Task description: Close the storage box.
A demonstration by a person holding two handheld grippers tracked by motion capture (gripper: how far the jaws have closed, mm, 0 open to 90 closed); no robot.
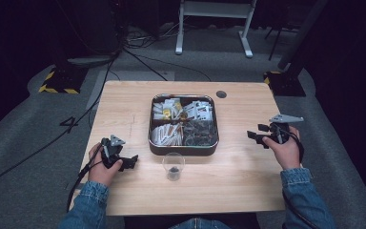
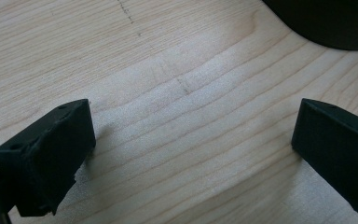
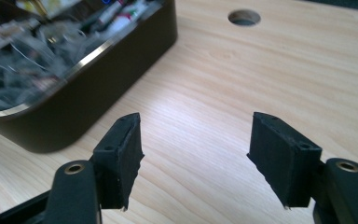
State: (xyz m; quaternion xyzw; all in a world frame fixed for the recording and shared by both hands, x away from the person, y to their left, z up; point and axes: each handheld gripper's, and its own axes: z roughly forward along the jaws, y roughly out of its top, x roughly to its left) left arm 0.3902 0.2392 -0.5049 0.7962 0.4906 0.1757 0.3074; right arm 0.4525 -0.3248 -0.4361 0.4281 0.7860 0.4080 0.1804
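Left claw [image 1: 132, 161] low over table [image 1: 228, 186], jaws apart.

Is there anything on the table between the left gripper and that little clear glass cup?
Nothing visible. The left gripper, jaws open and empty, sits left of the glass cup, with bare wooden table between them. The dark tin lies farther back.

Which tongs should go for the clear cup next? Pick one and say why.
Probably left. The left tongs sit open, close beside the clear cup, with bare table between. The right tongs, also open, hang farther off, beyond the tin.
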